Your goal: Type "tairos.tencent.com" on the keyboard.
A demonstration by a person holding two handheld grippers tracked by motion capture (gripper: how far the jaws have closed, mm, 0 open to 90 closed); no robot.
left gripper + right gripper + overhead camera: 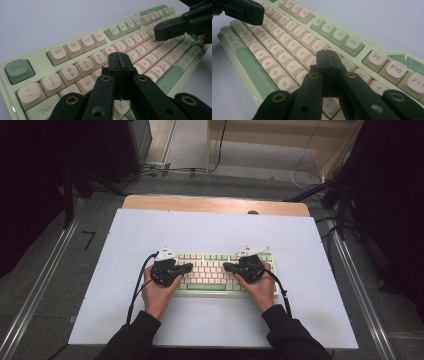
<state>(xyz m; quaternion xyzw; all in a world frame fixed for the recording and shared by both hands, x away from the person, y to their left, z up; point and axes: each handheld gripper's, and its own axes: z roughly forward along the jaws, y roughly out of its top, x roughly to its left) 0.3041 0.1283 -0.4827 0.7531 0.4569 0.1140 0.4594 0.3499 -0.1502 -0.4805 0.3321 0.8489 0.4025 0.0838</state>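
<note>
Jaws of both tools are pressed together, nothing between them. Left gripper (188, 267) hangs over the left half of the keyboard (215, 270), right gripper (226, 266) over the right half, tips pointing inward toward each other across the middle rows.

Keyboard sits on the white table (150, 230) near the person's edge, long axis running left-right, pale green case, cream keys.

Key relation: keys lie directly below and slightly ahead of each closed tip. In the left gripper view the tip (119, 60) is above the number and QWERTY rows, around the 4/5 and R area; exact key under it is hidden by the jaws. In the right gripper view the tip (327, 58) sits near the 9/0 and I/O area, likewise covered. Cannot tell whether either tip touches a keycap or hovers just above.

Left-side keys are closer to the left tool, right-side keys to the right tool. Likely next move is a short downward poke with a closed tip; the risk is catching two neighbouring caps.
</note>
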